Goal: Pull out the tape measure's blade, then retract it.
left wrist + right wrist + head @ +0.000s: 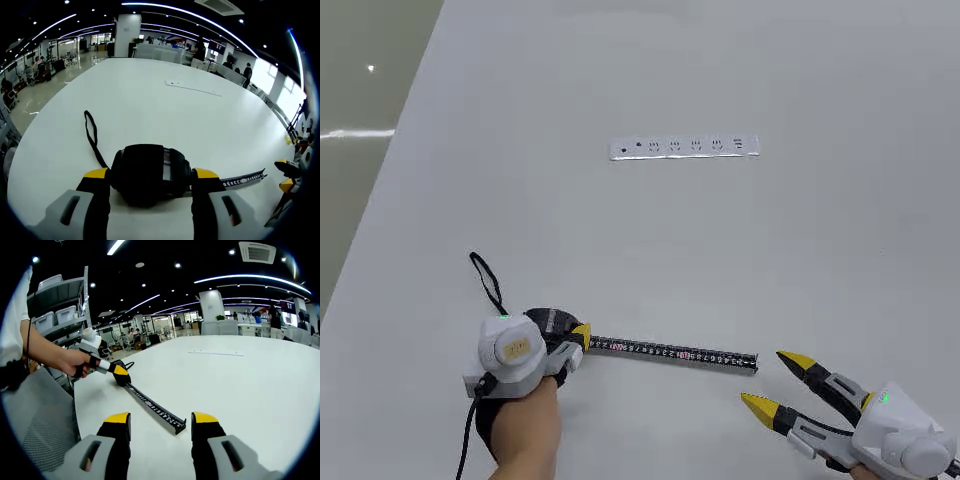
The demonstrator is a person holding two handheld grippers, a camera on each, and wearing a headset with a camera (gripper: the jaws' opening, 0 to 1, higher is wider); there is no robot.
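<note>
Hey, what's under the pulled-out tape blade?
The blade lies flat on the white table. The strip of tabletop right beneath it is covered, so I can't see it.

Your left gripper (150, 174) and right gripper (771, 378) each have a white body, black jaws with yellow tips and a green indicator light. The tape measure case (552, 325) is black with a grey band, its strap (487, 280) black, and its blade (672, 353) black with white graduations and red figures. The table (720, 240) and power strip (684, 147) are white
</note>
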